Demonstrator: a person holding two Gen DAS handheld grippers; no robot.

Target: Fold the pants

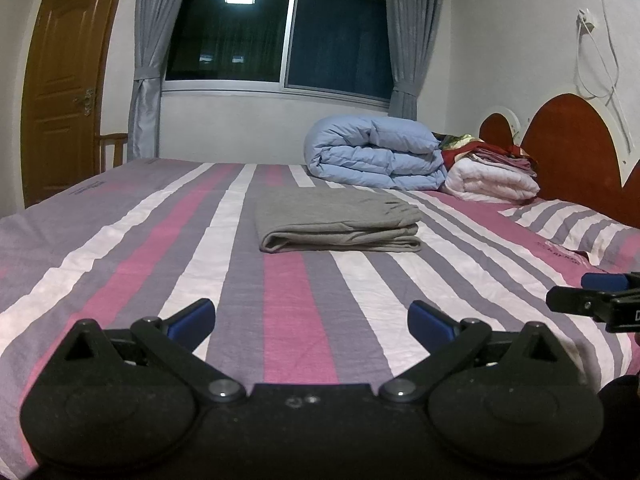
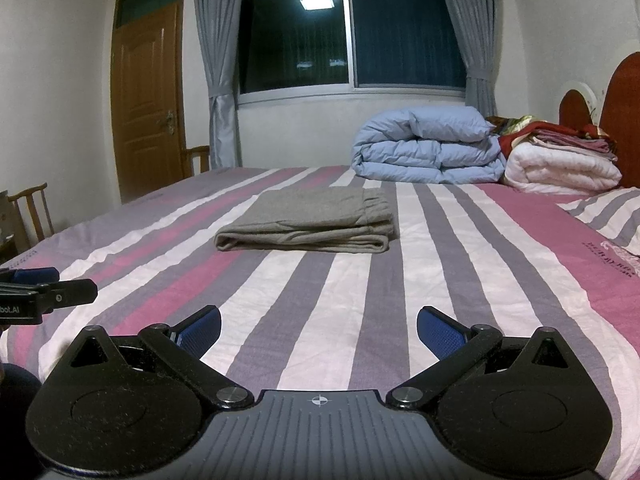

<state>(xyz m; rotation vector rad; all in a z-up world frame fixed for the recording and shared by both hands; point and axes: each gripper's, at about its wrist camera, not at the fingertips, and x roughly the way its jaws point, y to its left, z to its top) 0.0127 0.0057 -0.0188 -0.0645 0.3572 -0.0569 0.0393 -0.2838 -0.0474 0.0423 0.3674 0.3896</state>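
Nearest the cameras, the left gripper (image 1: 312, 320) and the right gripper (image 2: 319, 326) hang side by side low over the striped bed (image 2: 320, 304), each with its jaws spread wide and holding nothing. Each one's tip shows at the edge of the other's view, so they sit close together, level with each other.

Farther out, near the middle of the bed, lie the grey pants (image 1: 338, 220). They are already gathered into a flat, layered rectangle, the rounded fold edge facing the grippers and the looser edges stacked to the right. They sit well apart from both grippers, untouched.

Beyond them, against the far side near the red headboard (image 1: 572, 140), rest a rolled blue duvet (image 1: 376, 152) and a white quilt (image 1: 492, 184) topped with folded cloth. Behind those are the dark window (image 2: 348, 36) with grey curtains and a wooden door (image 2: 148, 100).

Judging by the compact stack, the folding looks finished or nearly so. If another fold is wanted, both grippers would need to reach forward to the pants, pinch one end through all layers and carry it over evenly; otherwise pulling back is all that remains.
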